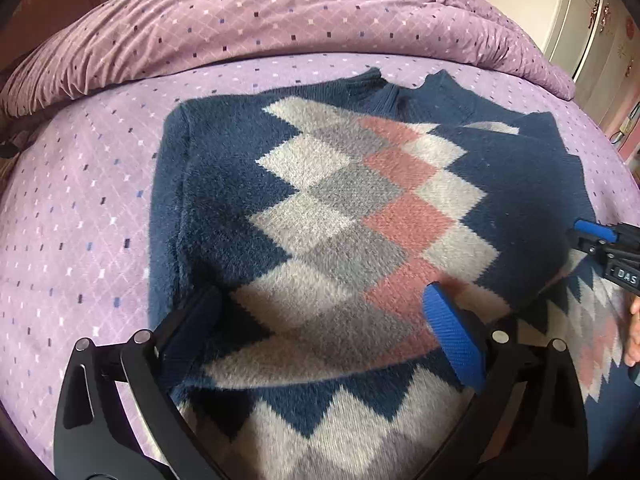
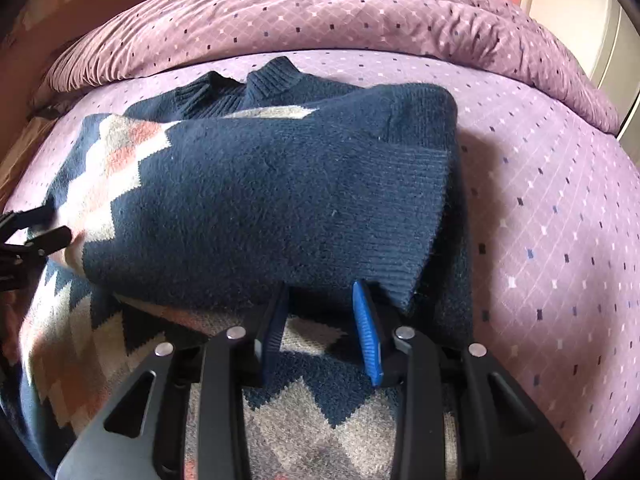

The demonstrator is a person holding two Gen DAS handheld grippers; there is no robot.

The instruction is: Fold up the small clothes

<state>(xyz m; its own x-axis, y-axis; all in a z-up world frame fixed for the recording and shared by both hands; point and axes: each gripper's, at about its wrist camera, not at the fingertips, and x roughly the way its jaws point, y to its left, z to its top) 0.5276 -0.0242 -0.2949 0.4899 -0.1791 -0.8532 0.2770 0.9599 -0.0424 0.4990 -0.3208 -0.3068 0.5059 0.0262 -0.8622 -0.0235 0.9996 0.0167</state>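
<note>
Ahead of the left gripper, a navy sweater with white, grey and pink diamonds lay spread on the purple bedsheet, its ribbed collar pointing away from the claw toward the rumpled purple duvet at the far side of the bed. The left claw stood wide open, holding nothing, its blue-padded fingers straddling the lower part of the diamond panel; whether the tips touched the knit could not be told. To that claw's right, a navy sleeve lay folded in across the sweater's body, and the right gripper reached in from the frame's edge at that fold. A sliver of the person's hand showed below it.

Directly in front of the right gripper, the folded-over sleeve filled the middle of the view, its ribbed cuff hanging down just beyond the right-hand blue finger. That claw's jaws stood partly apart with the sleeve's lower edge at or between the fingertips; the edge hid the tips, so whether it pinched the fabric could not be told. Beneath the claw lay the sweater's diamond-patterned hem. Off to its left the other gripper's black fingers were visible at the edge, and beyond the sleeve the collar rose against the sheet and duvet.
</note>
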